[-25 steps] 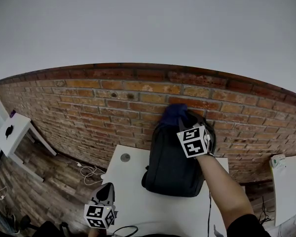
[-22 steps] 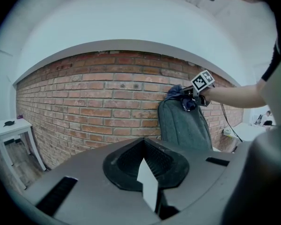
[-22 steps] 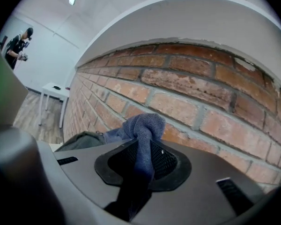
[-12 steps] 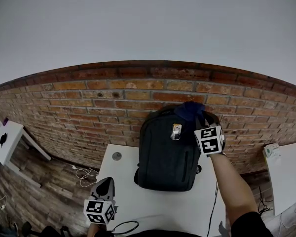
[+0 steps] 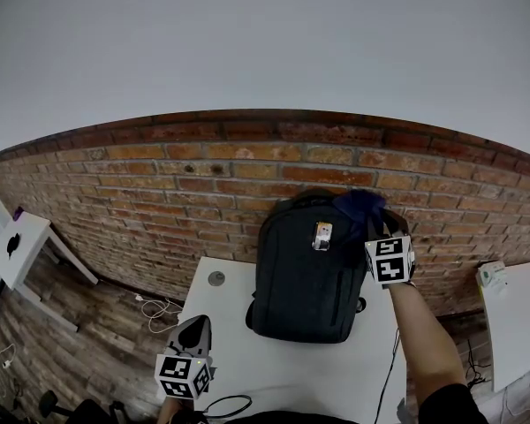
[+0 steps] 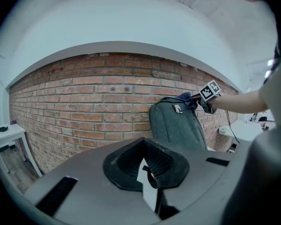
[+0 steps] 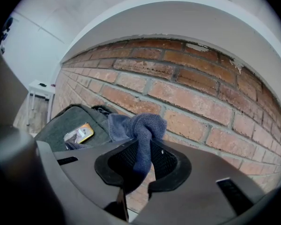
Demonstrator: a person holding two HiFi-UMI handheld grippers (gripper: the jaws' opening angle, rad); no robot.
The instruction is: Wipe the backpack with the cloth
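Observation:
A dark grey backpack (image 5: 302,276) stands upright on the white table (image 5: 274,378), leaning against the brick wall. It has a small yellow tag (image 5: 321,235) near its top. My right gripper (image 5: 372,222) is shut on a blue cloth (image 5: 358,205) and holds it at the backpack's top right corner. In the right gripper view the cloth (image 7: 143,125) hangs between the jaws, with the backpack (image 7: 56,125) down to the left. My left gripper (image 5: 195,328) hovers low at the table's front left, far from the bag, with its jaws together and nothing in them. From there the backpack (image 6: 175,128) stands ahead to the right.
A brick wall (image 5: 159,193) runs behind the table. A round grommet (image 5: 215,278) sits in the tabletop left of the bag. A small white side table (image 5: 18,237) stands at far left and another white table (image 5: 512,325) at right. Cables (image 5: 159,307) lie on the wooden floor.
My right gripper has carried the cloth rightwards along the top of the backpack, from its middle to the right corner, and the yellow tag now shows. The left gripper has stayed put.

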